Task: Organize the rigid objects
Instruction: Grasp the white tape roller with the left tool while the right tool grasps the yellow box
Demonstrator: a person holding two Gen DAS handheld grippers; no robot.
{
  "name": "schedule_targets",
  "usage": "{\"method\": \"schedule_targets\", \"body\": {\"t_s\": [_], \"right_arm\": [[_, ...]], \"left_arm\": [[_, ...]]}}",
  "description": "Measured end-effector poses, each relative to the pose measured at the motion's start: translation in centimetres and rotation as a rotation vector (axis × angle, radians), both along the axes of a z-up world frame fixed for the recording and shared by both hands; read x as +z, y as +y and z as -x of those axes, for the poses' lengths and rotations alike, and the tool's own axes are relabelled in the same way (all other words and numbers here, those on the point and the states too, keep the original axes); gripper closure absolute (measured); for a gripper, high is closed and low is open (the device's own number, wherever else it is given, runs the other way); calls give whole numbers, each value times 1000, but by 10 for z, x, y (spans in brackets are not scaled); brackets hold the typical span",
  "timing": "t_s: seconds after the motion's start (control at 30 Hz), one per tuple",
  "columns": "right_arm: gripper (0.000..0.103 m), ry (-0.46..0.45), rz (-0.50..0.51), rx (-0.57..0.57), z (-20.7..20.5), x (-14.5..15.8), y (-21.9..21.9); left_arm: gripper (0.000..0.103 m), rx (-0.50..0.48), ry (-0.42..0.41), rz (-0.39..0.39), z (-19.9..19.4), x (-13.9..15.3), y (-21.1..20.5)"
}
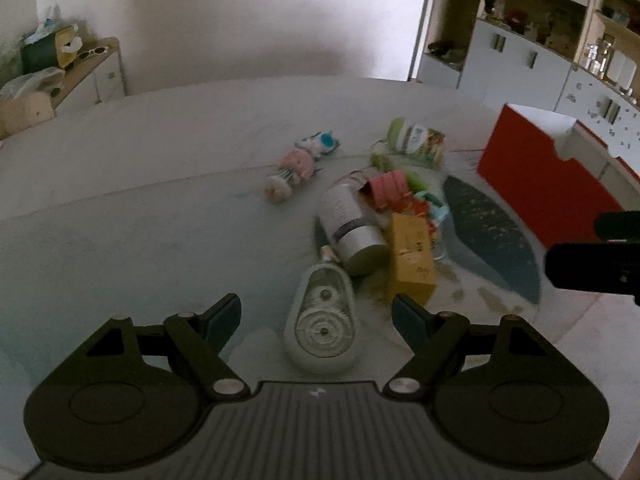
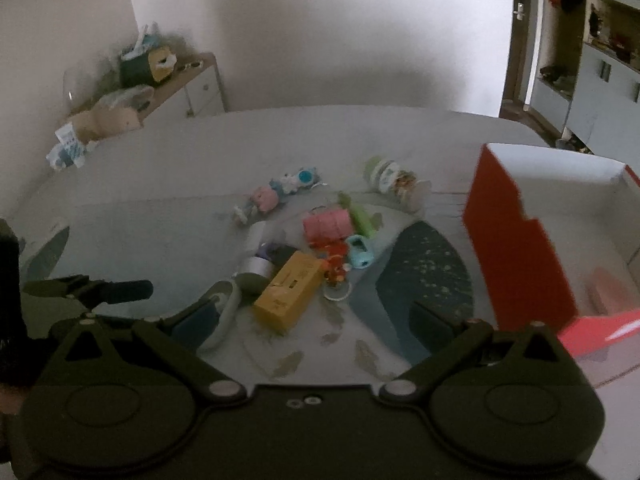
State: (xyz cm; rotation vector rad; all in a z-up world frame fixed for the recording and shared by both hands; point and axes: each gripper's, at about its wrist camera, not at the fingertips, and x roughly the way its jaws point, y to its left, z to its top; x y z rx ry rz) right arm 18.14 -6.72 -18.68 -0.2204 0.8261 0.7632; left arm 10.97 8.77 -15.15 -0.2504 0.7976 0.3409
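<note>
Reaching: approach step judged in hand; nothing gripped yet.
Left hand-held gripper (image 1: 316,318): pitched down, jaws spread, empty; tape dispenser (image 1: 322,320) lined up between the fingers, not touched.
Right hand-held gripper (image 2: 316,320): pitched down, jaws wide, empty, over the bed (image 2: 160,168).
Clutter: yellow box (image 2: 290,292), can (image 1: 352,224), pink roll (image 2: 326,222) piled mid-bed.
Red box (image 2: 516,256): at right, open, judged the destination.
Next: dispenser to be straddled lower, then pinched.
</note>
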Motion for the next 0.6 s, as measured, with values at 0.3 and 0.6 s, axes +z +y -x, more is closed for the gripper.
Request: {"method": "schedule_targets", "body": {"t_s": [0.3, 0.6], "right_arm": [[3, 36, 89, 4, -19, -27, 36], [17, 81, 151, 1, -32, -48, 62]], "left_arm": [[20, 29, 9, 27, -6, -21, 8], [21, 0, 23, -16, -13, -32, 4]]}}
